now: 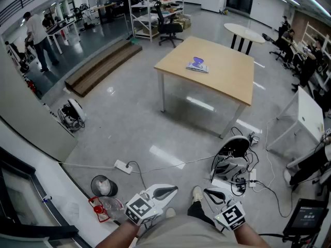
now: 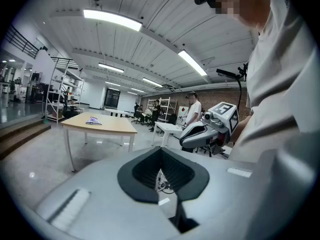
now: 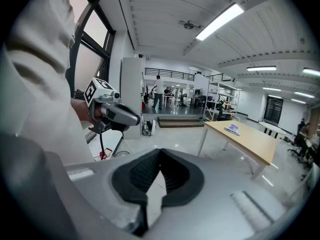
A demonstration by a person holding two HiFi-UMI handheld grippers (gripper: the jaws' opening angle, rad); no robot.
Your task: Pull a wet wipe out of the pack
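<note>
Head view: the wipe pack (image 1: 197, 65) lies near the middle of the table (image 1: 232, 76), well apart from the left gripper (image 1: 170, 191) and right gripper (image 1: 208, 193), both closed tight on nothing, so it seems best to approach the table first, then pin the pack and pinch one wipe; its contents are too small to tell.

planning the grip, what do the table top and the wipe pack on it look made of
Table top: pale tan and even, likely wood or wood-look laminate, smooth matte. Wipe pack: flat, purple and white, probably soft plastic film; too small here to be sure.
</note>
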